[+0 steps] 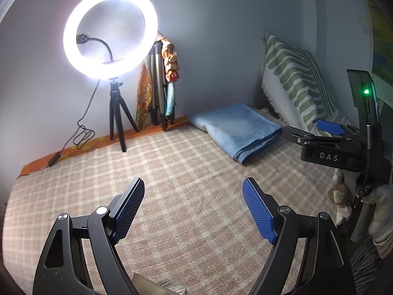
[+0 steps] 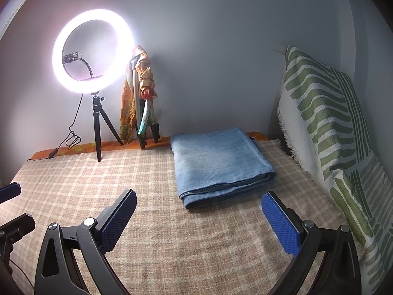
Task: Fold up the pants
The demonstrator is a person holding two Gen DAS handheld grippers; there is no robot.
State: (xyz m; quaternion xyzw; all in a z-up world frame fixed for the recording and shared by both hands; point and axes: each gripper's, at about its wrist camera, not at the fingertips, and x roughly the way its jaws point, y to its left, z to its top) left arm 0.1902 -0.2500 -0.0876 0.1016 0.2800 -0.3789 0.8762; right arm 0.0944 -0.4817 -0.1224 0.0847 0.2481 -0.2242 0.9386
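Light blue denim pants (image 2: 221, 164) lie folded into a flat rectangle on the checked bed cover (image 2: 122, 177), near the wall and the pillow; the left wrist view shows the pants (image 1: 235, 130) at the far right. My right gripper (image 2: 197, 198) is open with nothing between its blue pads, hovering just short of the folded edge. My left gripper (image 1: 194, 185) is open too and empty, over bare cover to the left of the pants. The right gripper's body (image 1: 343, 147) shows at the right edge of the left wrist view.
A lit ring light (image 2: 92, 51) on a small black tripod stands by the back wall, its cable (image 2: 71, 137) trailing onto the cover. A second tripod draped with coloured cloth (image 2: 142, 98) leans beside it. A green-striped pillow (image 2: 331, 127) props against the right wall.
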